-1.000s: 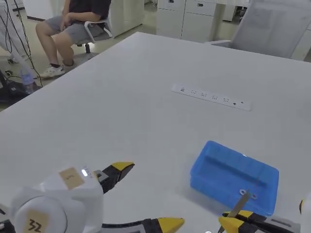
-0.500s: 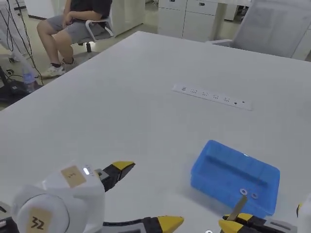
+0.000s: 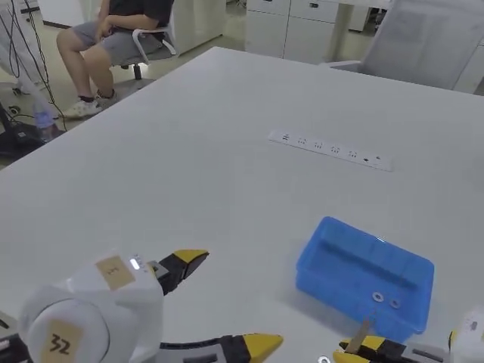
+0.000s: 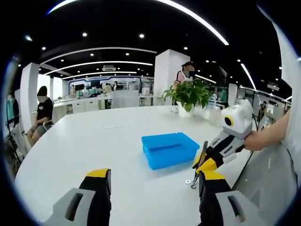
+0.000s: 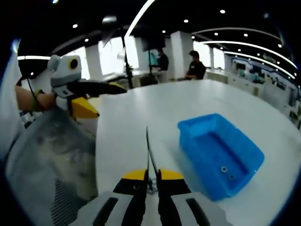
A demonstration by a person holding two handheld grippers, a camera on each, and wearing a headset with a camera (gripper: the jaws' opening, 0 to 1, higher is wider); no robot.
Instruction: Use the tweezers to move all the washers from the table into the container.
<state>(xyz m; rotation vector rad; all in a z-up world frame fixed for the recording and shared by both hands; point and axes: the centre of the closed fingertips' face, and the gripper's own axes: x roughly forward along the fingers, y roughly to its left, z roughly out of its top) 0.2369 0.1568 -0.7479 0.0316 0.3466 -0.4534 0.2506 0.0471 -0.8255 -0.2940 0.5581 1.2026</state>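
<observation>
Right gripper view: the right gripper (image 5: pixel 150 181) is clamped on the tweezers (image 5: pixel 149 150), which project forward above the table (image 5: pixel 122 132). The blue container (image 5: pixel 221 153) stands on the table just beside the tweezers, with two washers (image 5: pixel 224 169) on its floor. Left gripper view: the left gripper (image 4: pixel 153 186) has its jaws spread wide, grasping nothing. A loose washer (image 4: pixel 188 181) lies on the table near the tweezer tips, outside the container.
</observation>
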